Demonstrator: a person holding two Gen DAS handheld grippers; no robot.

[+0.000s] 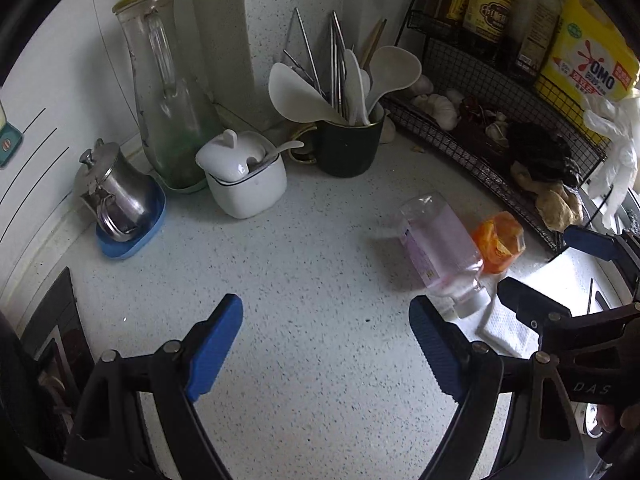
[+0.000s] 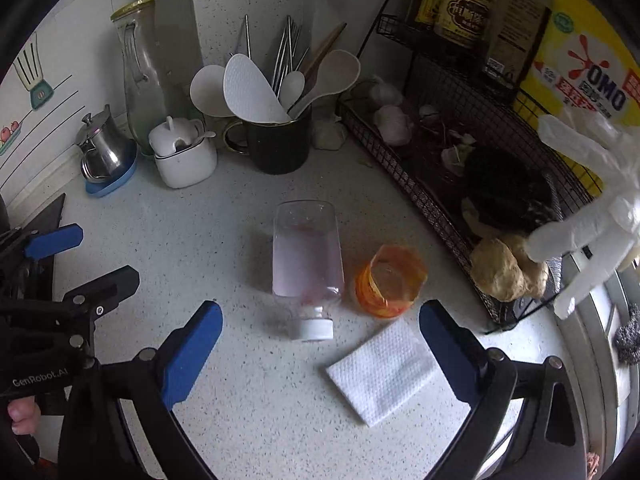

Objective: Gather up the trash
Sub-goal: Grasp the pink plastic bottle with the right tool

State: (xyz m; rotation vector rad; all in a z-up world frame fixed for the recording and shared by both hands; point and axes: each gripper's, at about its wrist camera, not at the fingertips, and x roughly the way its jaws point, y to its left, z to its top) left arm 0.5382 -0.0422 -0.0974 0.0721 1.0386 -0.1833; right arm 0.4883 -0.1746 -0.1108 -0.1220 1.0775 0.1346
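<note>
**Trash on the tabletop: risks and how the bottle lies**

Bottle [image 2: 307,268], cup [image 2: 390,282] and napkin [image 2: 384,372] lie close together on the tabletop [image 2: 248,380], in front of the wire rack [image 2: 452,216]. Both my tongs are spread apart and hold nothing: the right tongs [image 2: 320,344] hover over the bottle's cap end and the napkin, the left tongs [image 1: 326,344] hang over bare tabletop to the left of the pile.

My main worry is the bottle. It is round, smooth and on its side, so I judge a pinch off its middle would squirt it out of my fingers or set it rolling into the cup just beside it. It seems to hold pinkish liquid; if the cap is loose, a hard squeeze could leak. The cup looks thin and crumpled, so it may crush or slip. The napkin lies flat, and my fingers may skate over it rather than catch an edge. The glove [image 2: 592,232] hanging off the rack could snag my right tongs if I swing wide.

The bottle's long axis runs toward and away from me in the right view, white cap pointing at me, base pointing at the mug [image 2: 276,140] of utensils. I would close across its width.
</note>
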